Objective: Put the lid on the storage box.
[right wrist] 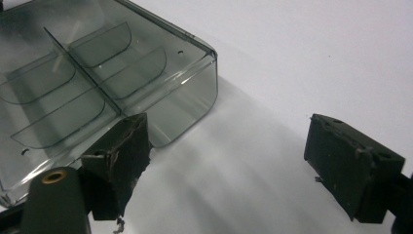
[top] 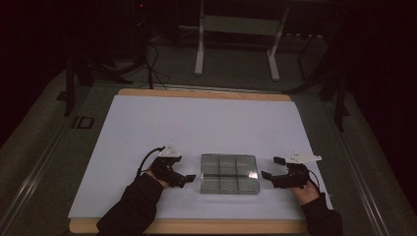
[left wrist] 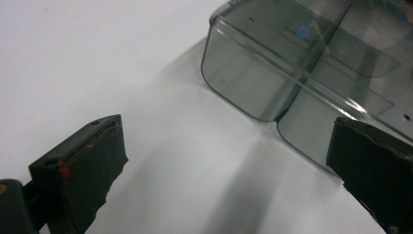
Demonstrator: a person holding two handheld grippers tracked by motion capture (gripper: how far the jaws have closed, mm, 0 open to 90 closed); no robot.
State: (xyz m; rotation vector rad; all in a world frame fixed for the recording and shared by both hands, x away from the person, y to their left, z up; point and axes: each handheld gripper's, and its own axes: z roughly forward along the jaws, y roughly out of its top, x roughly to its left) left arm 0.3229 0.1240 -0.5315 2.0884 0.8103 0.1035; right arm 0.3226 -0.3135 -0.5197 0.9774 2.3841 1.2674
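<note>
Both my grippers, left (top: 189,178) and right (top: 269,167), rest released on the white sheet (top: 196,123), flanking the smoky divided box (top: 228,174) without touching it. Beyond stands a white frame (top: 236,29) in a dark room.

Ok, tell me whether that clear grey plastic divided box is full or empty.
Empty: the clear grey plastic divided box shows only bare dividers and floor through each compartment in both gripper views.

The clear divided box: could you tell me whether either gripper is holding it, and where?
Nothing is held. The left gripper and right gripper sit open beside the box.
</note>
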